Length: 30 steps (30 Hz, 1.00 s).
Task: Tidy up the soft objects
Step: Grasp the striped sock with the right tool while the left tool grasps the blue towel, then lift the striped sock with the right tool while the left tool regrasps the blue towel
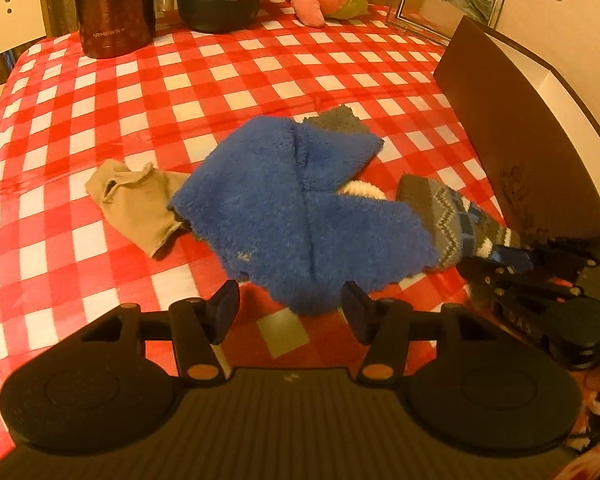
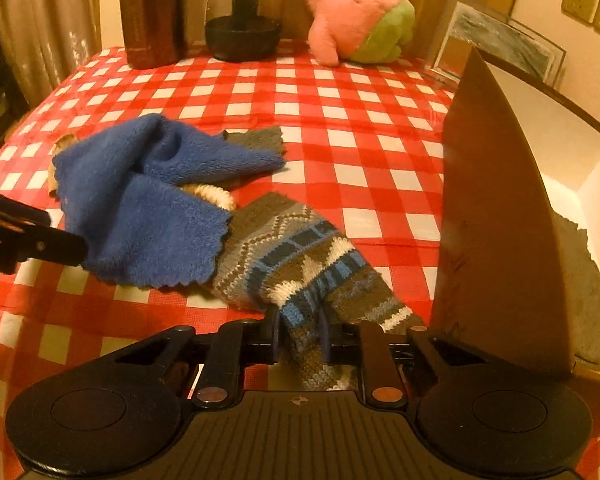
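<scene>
Two grippers work over a surface (image 1: pixel 100 92) covered in a red-and-white checked cloth. The left gripper (image 1: pixel 290 312) hangs with its fingers apart, straddling the near edge of a fluffy blue cloth (image 1: pixel 300 208) without pressing on it. The right gripper (image 2: pixel 300 334) has its fingers clamped on one end of a patterned knit sock (image 2: pixel 300 264) — grey, blue and white — which lies stretched away from it toward 11 o'clock in the right wrist view.

That blue cloth sits crumpled at the centre of the surface, overlapping the far end of the sock and a cream knit piece (image 2: pixel 214 196) that peeks out between them. A grey cloth (image 1: pixel 338 120) shows from under the blue one at 12 o'clock, and a beige sock (image 1: pixel 134 204) lies touching it at 9 o'clock in the left wrist view.

At 3 o'clock stands an open brown box (image 2: pixel 496 240) with a grey cloth item (image 2: pixel 584 292) inside. Along the far edge — 12 o'clock — stand a dark canister (image 2: pixel 152 16), a glass jar (image 2: pixel 242 12), a pink plush toy (image 2: pixel 352 12) and a picture frame (image 2: pixel 500 36).
</scene>
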Tool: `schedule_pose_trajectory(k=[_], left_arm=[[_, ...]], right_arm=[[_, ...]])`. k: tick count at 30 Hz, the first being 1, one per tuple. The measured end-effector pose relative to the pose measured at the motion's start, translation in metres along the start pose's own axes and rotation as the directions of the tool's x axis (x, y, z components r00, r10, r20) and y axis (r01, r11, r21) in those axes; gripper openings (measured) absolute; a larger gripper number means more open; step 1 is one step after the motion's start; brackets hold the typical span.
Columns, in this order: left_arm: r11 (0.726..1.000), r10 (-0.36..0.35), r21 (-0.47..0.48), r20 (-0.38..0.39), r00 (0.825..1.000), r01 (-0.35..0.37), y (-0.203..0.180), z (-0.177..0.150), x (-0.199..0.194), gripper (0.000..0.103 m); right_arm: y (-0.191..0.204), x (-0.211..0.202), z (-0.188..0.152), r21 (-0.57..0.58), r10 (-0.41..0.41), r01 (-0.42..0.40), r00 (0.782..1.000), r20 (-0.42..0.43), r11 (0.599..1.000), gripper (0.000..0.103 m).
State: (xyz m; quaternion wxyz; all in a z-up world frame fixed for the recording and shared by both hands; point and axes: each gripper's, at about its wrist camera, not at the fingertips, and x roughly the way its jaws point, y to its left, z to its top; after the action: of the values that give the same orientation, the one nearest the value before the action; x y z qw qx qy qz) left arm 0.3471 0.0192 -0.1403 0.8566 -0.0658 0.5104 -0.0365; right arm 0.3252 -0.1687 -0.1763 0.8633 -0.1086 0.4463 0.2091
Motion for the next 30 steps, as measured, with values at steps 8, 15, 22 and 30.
schedule_pose_trajectory(k=[8,15,22,30], left_arm=[[0.999,0.042,-0.014,-0.003,0.999,-0.042,0.002,0.006,0.017,0.034],[0.998,-0.003,0.062,0.099,0.995,-0.004,-0.005,0.012,-0.008,0.002],[0.990,-0.082,0.135,0.235,0.969,0.051,-0.019,0.017,-0.072,0.002],[0.986,-0.134,0.137,0.310,0.941,0.096,-0.015,-0.007,-0.157,0.002]], right_arm=[[-0.005,-0.002,0.000,0.055,0.009,-0.009,1.000,-0.002,0.998,0.019],[-0.009,-0.018,0.002,0.123,-0.010,0.005,0.999,0.036,0.992,0.016],[-0.012,-0.052,0.007,0.166,-0.017,-0.002,0.993,0.114,0.986,0.015],[-0.009,-0.081,-0.005,0.191,0.009,-0.035,0.991,0.136,0.981,0.015]])
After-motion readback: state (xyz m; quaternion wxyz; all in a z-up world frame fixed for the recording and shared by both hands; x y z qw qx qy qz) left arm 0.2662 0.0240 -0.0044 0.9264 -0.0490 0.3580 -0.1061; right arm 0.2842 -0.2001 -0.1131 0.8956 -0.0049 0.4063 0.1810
